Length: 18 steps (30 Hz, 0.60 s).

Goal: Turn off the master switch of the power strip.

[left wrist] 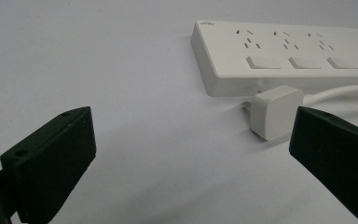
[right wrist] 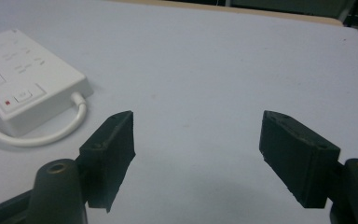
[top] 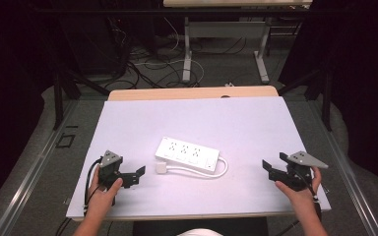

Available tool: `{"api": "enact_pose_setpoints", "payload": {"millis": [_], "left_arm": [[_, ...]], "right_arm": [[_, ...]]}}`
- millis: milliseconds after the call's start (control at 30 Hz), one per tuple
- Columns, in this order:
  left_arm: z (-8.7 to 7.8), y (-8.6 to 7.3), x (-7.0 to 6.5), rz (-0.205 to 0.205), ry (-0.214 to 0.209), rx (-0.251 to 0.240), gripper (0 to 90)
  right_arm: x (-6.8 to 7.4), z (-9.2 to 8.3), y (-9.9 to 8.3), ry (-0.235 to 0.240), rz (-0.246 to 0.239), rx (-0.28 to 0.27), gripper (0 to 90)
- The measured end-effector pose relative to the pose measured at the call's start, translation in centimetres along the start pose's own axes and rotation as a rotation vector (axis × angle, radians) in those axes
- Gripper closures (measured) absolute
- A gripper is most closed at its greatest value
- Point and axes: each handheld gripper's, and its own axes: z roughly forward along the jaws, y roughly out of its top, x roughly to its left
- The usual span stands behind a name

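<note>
A white power strip [top: 187, 155] lay near the middle of the surface [top: 128, 123], a little toward the near edge, its white cable [top: 211, 172] looping round from its right end to a white plug [top: 162, 168] lying just beside its near-left corner. The strip carried three socket groups, each with a switch beneath — a small grey mark sat at one corner, too small to read. The left claw [top: 139, 175] rested near the near-left corner, released, nothing between its jaws, aimed toward the plug. The right claw [top: 268, 168] sat by the near-right corner — also released and empty, well apart from the strip.
</note>
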Motion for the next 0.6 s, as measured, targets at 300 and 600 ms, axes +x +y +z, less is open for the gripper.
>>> {"api": "enact_pose_setpoints", "payload": {"millis": [300,600], "left_arm": [[-0.04,0.0,0.01,-0.008,0.003,0.002,0.6],[-0.22,-0.18,-0.01,-0.009,0.01,0.001,0.7]], "right_arm": [[0.31,1.2,-0.85,0.007,-0.04,0.034,27.5],[0.92,1.19,-0.23,0.036,-0.027,0.043,35.0]]}}
